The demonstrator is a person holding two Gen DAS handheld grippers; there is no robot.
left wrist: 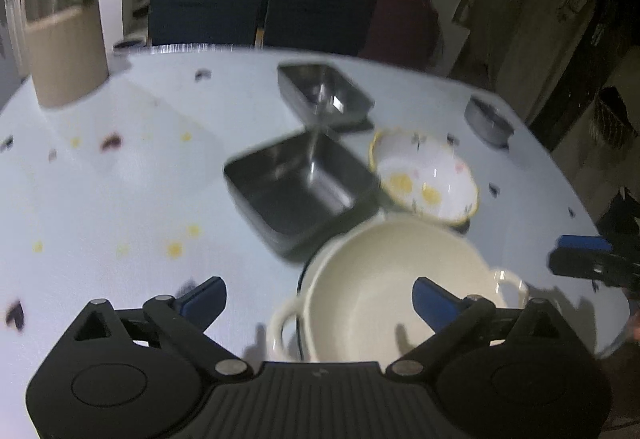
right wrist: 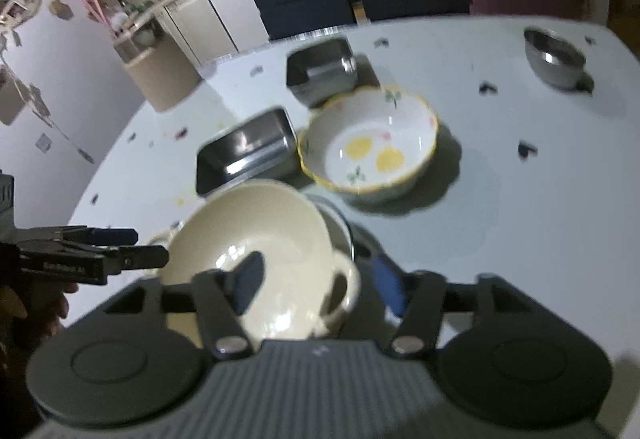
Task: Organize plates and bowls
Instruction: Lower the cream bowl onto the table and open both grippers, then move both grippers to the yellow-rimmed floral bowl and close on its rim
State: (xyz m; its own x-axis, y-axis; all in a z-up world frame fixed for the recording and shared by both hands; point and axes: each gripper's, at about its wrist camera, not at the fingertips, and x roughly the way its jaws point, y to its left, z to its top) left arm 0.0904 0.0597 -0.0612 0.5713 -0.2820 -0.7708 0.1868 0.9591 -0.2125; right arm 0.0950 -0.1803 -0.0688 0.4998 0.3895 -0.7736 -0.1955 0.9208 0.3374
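White table (left wrist: 100,179) surface; cream two-handled bowl (left wrist: 384,279) sits just ahead of and between the left gripper (left wrist: 318,299) fingers, jaws wide, holding nothing. Right gripper (right wrist: 316,279) also spread, straddling its handle (right wrist: 344,291) without pressing. Likely ceramic: stiff, slick, chippable, so grab handles.

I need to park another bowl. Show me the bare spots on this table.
Free: the wide stretch of table between the beige canister and the near steel tray; also between the floral bowl and the small steel bowl. Crowded: trays, floral bowl and cream handled bowl cluster together.

Both wrist views close, angled down; share cream bowl (left wrist: 400,287).
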